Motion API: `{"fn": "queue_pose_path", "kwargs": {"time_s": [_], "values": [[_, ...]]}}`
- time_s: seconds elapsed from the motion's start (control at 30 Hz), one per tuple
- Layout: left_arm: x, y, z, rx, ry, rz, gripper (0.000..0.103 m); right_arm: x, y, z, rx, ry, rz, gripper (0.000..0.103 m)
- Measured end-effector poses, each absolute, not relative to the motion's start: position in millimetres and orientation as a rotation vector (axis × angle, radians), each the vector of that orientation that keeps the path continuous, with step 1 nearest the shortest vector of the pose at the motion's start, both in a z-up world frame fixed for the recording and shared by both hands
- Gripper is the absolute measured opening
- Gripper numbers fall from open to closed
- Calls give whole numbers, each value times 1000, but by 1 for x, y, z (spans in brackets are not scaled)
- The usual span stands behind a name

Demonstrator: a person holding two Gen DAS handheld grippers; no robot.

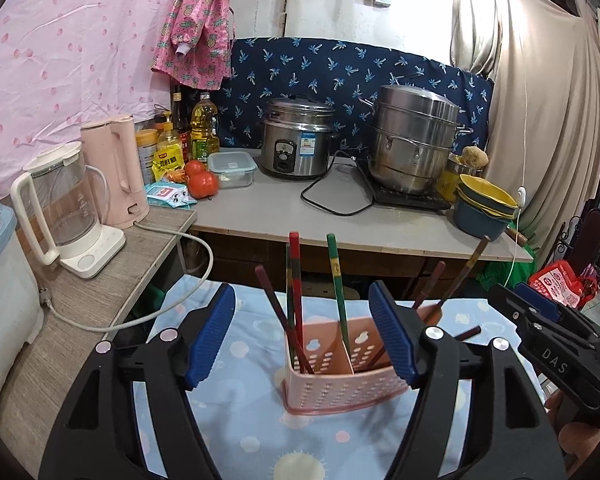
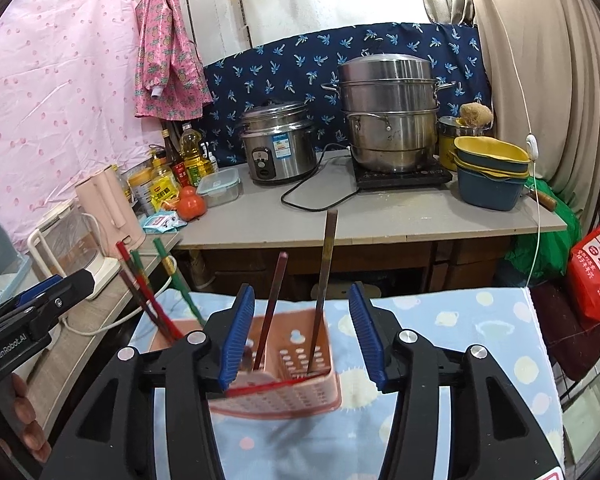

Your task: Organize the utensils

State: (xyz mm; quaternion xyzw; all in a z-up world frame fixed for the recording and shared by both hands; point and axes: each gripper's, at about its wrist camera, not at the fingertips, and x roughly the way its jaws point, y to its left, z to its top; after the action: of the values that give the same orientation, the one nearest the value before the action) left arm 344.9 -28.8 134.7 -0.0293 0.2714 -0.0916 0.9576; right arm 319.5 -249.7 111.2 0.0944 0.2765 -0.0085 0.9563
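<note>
We're hovering both grippers, left (image 1: 302, 334) and right (image 2: 302, 334), wide open and empty, over the caddy (image 1: 332, 384) mid-frame; chopsticks (image 1: 338, 284) are looking light, stiff, slippery, so we're pinching mid-shaft

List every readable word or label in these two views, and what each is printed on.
"DAS": black body of the right tongs.
"GenRobot.AI": black body of the left tongs.
Too blurred to read: blue-and-white sticker on the steel rice cooker, yellow seasoning bag, red plastic bag.
</note>
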Motion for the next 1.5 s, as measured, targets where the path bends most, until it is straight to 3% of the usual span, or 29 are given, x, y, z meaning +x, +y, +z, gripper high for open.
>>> {"fn": "queue_pose_path", "kwargs": {"time_s": [0.47, 0.67, 1.07, 1.37, 1.5], "values": [[286, -21, 108, -58, 628, -174, 71, 248, -223, 99, 183, 616, 26, 49], [258, -21, 94, -48, 649, -161, 78, 218, -212, 91, 160, 643, 19, 50], [213, -21, 71, -22, 710, -122, 88, 170, -198, 66, 135, 702, -8, 64], [196, -25, 57, 16, 739, -118, 93, 153, -202, 58, 152, 724, -25, 84], [195, -27, 55, 22, 749, -111, 95, 151, -205, 57, 150, 727, -43, 85]]}}
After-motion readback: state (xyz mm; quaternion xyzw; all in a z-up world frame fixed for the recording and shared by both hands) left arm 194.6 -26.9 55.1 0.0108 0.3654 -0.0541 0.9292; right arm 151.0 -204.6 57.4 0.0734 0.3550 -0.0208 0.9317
